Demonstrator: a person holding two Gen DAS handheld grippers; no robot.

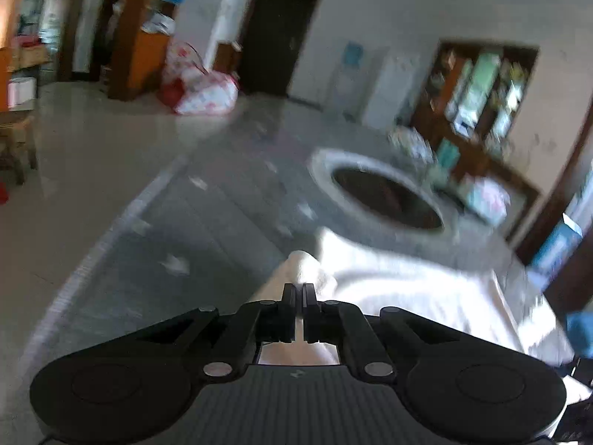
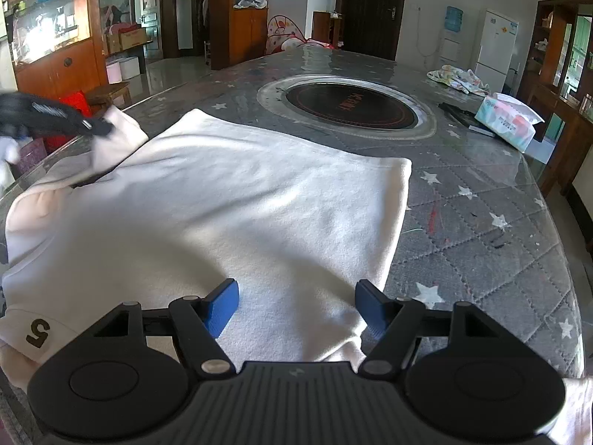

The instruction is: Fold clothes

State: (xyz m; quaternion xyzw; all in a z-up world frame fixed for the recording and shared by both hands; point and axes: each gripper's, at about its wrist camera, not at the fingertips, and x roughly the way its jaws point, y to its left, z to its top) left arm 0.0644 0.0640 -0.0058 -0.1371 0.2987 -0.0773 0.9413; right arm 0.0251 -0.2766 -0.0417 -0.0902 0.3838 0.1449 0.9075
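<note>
A white sweatshirt [image 2: 229,200] lies spread on the grey quilted table [image 2: 481,230], with a dark "5" mark [image 2: 37,333] near its lower left edge. My left gripper [image 1: 299,291] is shut on a fold of the white sweatshirt's sleeve [image 1: 304,263] and holds it lifted above the table; it also shows in the right wrist view [image 2: 100,128] at the garment's left edge. My right gripper [image 2: 296,306] is open, its blue pads [image 2: 222,307] hovering just over the near part of the sweatshirt, holding nothing.
A round black hotplate [image 2: 348,105] is set into the table's middle. A tissue pack [image 2: 507,120], a dark flat object [image 2: 459,115] and a crumpled patterned cloth [image 2: 457,78] lie at the far right. Cabinets, a fridge [image 2: 496,48] and doors ring the room.
</note>
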